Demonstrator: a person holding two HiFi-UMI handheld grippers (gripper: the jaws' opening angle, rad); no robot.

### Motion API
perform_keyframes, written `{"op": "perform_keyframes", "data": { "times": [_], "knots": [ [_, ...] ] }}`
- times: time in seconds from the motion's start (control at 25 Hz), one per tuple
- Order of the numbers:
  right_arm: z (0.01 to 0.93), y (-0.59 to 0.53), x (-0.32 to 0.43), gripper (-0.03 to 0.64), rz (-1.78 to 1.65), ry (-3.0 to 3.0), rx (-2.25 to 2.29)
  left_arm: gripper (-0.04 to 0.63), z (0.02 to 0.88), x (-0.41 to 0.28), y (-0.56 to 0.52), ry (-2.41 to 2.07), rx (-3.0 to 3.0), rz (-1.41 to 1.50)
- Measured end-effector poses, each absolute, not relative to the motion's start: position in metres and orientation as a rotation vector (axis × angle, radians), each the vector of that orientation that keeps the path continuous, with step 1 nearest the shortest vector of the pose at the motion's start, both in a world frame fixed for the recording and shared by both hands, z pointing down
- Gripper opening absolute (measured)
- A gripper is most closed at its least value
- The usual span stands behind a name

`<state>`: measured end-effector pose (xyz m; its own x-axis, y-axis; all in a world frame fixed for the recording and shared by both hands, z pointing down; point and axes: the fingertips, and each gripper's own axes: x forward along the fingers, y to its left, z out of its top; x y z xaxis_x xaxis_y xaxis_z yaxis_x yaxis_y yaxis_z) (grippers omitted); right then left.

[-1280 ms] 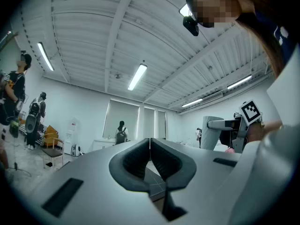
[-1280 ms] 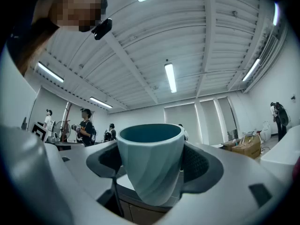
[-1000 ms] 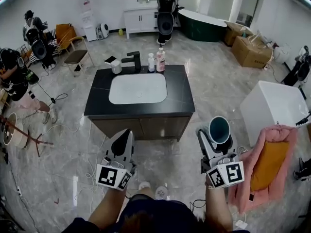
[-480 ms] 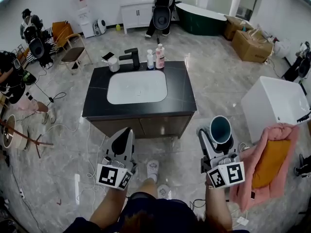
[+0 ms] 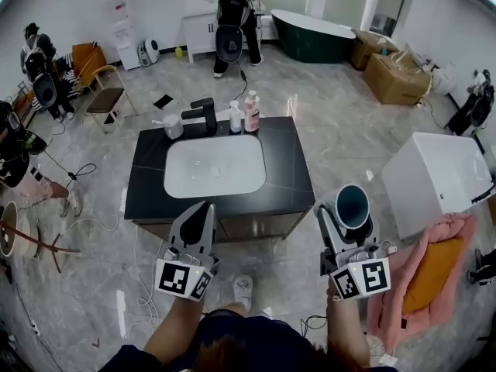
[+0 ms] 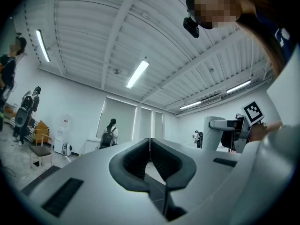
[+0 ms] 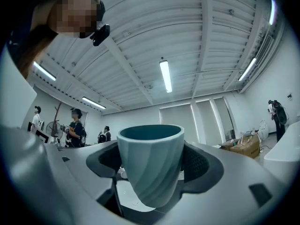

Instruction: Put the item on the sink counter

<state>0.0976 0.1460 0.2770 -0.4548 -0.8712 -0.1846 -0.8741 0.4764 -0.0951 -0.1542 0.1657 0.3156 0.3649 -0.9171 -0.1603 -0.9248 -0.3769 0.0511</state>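
Nearest us, our right tool [image 5: 345, 225] is clamped on the ribbed teal ceramic cup [image 5: 351, 205], held over the floor in front of the vanity. Our left tool [image 5: 203, 209] has its jaws together on nothing. We should carry the cup level over the black stone tabletop [image 5: 293, 173] and lower it onto the bare strip right of the white basin [image 5: 215, 165]. We let go only once its base sits flat, clear of the bottles [image 5: 242, 115] beyond.
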Motion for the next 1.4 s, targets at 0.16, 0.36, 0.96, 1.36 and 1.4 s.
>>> {"op": "perform_keyframes", "data": {
  "times": [0.16, 0.36, 0.96, 1.36, 1.4],
  "knots": [
    [0.270, 0.100, 0.088, 0.388, 0.025, 2.491, -1.531, 0.023, 0.307, -0.162, 0.113, 1.682, -2.573, 0.263],
    [0.265, 0.057, 0.076, 0.388, 0.026, 2.458, -1.554, 0.023, 0.302, -0.172, 0.063, 1.635, -2.595, 0.272],
    [0.287, -0.034, 0.065, 0.388, -0.045, 2.472, -1.561, 0.023, 0.331, -0.189, -0.021, 1.696, -2.625, 0.255],
    [0.281, -0.163, 0.083, 0.388, -0.045, 2.570, -1.386, 0.023, 0.322, -0.159, -0.117, 1.830, -2.504, 0.240],
    [0.282, -0.179, 0.090, 0.388, -0.050, 2.581, -1.367, 0.023, 0.323, -0.152, -0.129, 1.850, -2.490, 0.242]
  ]
}}
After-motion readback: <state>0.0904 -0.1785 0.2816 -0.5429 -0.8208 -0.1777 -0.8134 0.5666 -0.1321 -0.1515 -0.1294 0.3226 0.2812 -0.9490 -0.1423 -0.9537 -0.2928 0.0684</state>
